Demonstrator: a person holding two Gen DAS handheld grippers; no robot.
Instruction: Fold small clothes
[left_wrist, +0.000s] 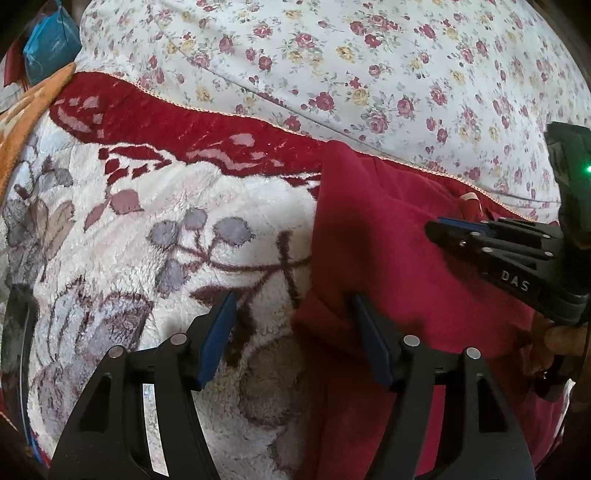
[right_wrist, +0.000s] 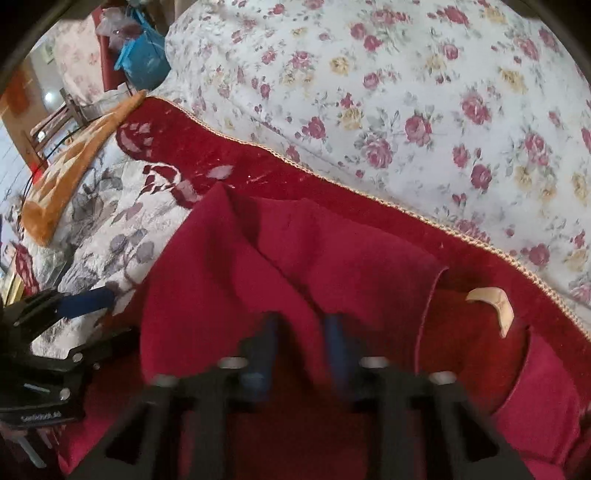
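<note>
A dark red garment (left_wrist: 388, 240) (right_wrist: 295, 258) lies crumpled on a fluffy white and red blanket (left_wrist: 166, 206). My left gripper (left_wrist: 291, 306) is open, straddling the garment's left edge: one pad is over the blanket and the other touches the red cloth. It shows at the left of the right wrist view (right_wrist: 107, 317). My right gripper (right_wrist: 301, 332), blurred, is shut on a raised ridge of the garment. From the left wrist view it (left_wrist: 432, 229) reaches in from the right, low over the cloth. A beige tag (right_wrist: 495, 299) sticks out at the garment's right side.
A floral bedsheet (left_wrist: 369, 74) (right_wrist: 406, 110) covers the bed beyond the blanket's trimmed edge. An orange patterned cloth (right_wrist: 66, 177) and a blue bag (right_wrist: 144, 62) lie at the far left. A person's hand (left_wrist: 565, 336) holds the right gripper.
</note>
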